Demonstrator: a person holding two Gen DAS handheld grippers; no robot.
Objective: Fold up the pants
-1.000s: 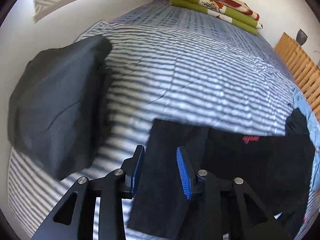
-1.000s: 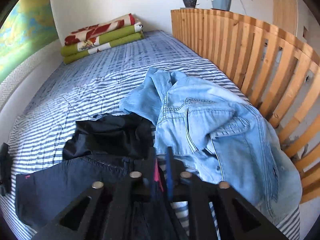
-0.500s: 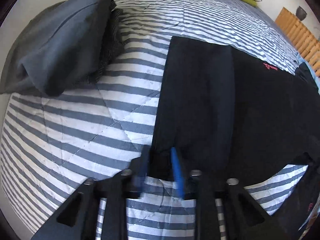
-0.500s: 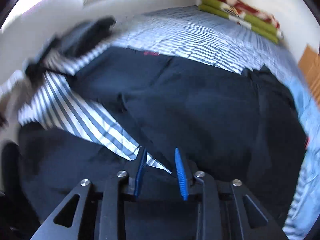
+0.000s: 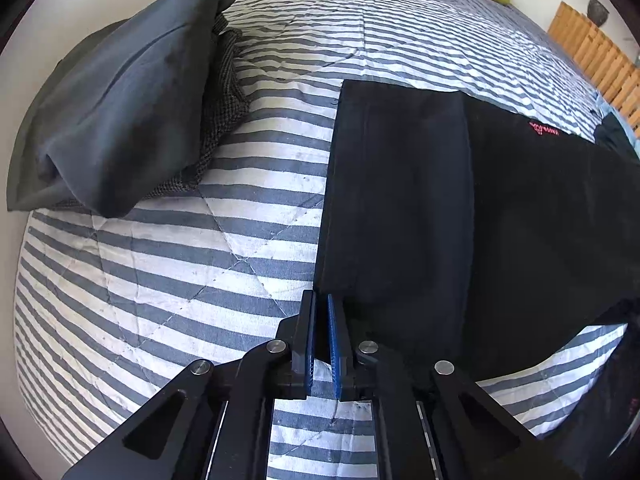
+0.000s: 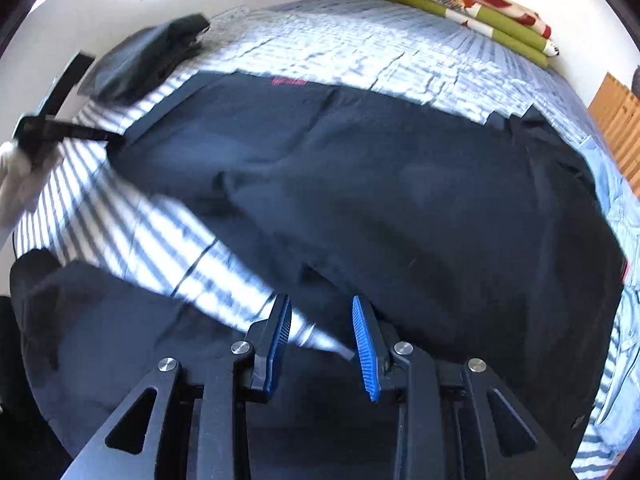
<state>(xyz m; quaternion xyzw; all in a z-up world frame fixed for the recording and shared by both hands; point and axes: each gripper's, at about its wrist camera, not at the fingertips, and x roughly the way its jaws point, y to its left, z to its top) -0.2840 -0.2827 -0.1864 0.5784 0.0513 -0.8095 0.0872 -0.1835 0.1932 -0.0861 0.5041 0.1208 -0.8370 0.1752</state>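
Pinching the pants [image 5: 460, 208] hem corner, left gripper [image 5: 321, 320] clamped

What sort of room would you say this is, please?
Most likely a bedroom: a bed with a striped quilt, a folded blanket at its far end, a slatted wooden rail alongside, and pants laid out on it.

The bed [image 5: 168, 264] wears a quilted cover striped blue-grey and white. Black pants [image 5: 460, 208] lie spread flat on it, one leg's hem at the near edge. Beside the pants, toward the wall, sits a folded pile of dark grey clothes [image 5: 116, 112]. Beyond the pants, at the bed's far end, rests a folded green, red and white blanket [image 6: 472, 8]. On the pants' other side lies light blue denim [image 6: 616, 184]
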